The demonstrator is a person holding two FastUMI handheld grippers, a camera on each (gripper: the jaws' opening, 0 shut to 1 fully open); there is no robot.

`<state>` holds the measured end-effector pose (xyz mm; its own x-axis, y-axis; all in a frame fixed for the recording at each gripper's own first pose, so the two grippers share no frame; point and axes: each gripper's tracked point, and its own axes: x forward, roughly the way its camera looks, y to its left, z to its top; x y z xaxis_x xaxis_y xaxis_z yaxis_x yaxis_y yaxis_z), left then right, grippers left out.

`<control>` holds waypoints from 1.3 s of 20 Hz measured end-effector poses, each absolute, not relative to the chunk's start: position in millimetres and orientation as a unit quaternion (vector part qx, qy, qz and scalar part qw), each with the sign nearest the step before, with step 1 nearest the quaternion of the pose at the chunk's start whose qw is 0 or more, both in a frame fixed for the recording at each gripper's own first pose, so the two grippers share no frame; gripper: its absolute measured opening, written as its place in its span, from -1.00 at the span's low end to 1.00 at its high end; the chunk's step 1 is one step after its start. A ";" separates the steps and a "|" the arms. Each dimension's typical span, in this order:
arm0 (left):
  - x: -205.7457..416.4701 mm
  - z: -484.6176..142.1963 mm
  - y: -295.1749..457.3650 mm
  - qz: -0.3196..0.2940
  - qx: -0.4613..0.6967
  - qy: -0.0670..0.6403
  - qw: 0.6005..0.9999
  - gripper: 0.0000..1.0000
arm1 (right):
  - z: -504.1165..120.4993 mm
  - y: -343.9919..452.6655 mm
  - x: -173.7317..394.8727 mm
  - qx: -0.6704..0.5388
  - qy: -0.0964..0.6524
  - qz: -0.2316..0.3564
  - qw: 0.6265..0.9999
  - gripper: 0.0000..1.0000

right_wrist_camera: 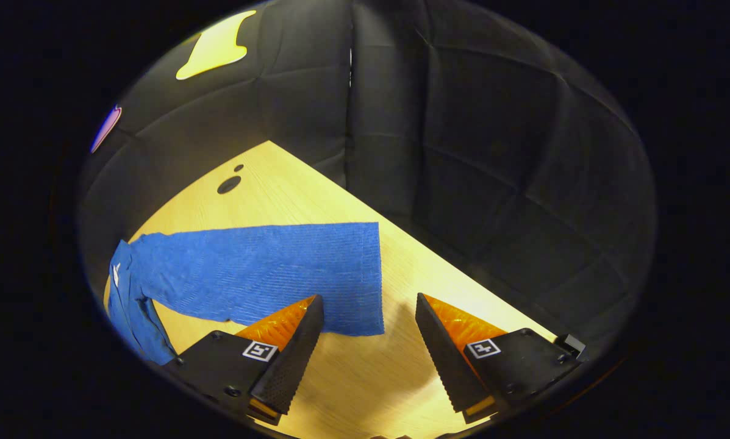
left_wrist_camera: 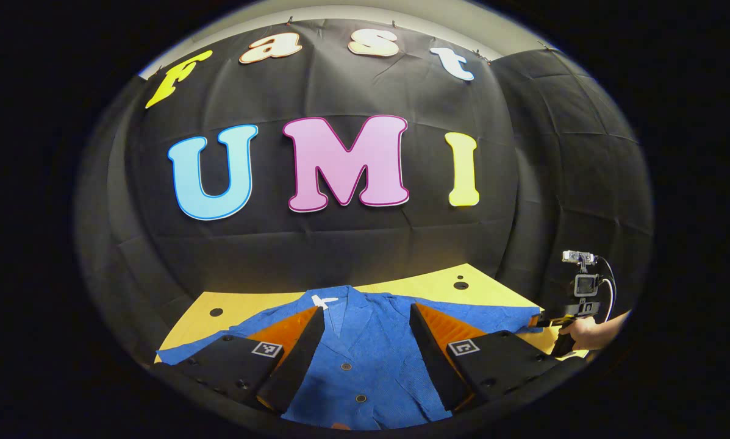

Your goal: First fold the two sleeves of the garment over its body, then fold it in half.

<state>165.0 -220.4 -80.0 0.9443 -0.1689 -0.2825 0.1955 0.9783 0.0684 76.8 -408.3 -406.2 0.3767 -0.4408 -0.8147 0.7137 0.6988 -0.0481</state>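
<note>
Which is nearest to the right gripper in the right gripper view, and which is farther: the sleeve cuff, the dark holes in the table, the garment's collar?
1. Sleeve cuff: just ahead of the right gripper.
2. Garment's collar: far left, at the sleeve's other end.
3. Dark holes: beyond the sleeve, toward the table's far corner.

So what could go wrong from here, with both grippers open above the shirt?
The right gripper sits open past the sleeve cuff, partly over bare table; closing there may miss or catch only a corner. The left gripper is open over the shirt front near the buttons; a pinch there could bunch the body.
</note>
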 end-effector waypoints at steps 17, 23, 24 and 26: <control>157.7 -79.9 -217.8 -0.080 0.041 0.136 0.987 0.62 | -409.7 -417.7 89.0 0.272 0.440 -0.288 0.806 -0.98; 150.1 -78.5 -202.9 -0.071 0.039 0.134 0.988 0.62 | -361.3 -409.9 121.8 0.273 0.384 -0.285 0.835 -0.98; 148.7 -77.0 -199.9 -0.068 0.037 0.133 0.988 0.62 | -354.1 -406.0 129.0 0.261 0.380 -0.278 0.842 -0.99; 144.0 -76.5 -190.7 -0.060 0.034 0.130 0.989 0.62 | -336.6 -390.7 143.3 0.237 0.379 -0.254 0.858 -0.98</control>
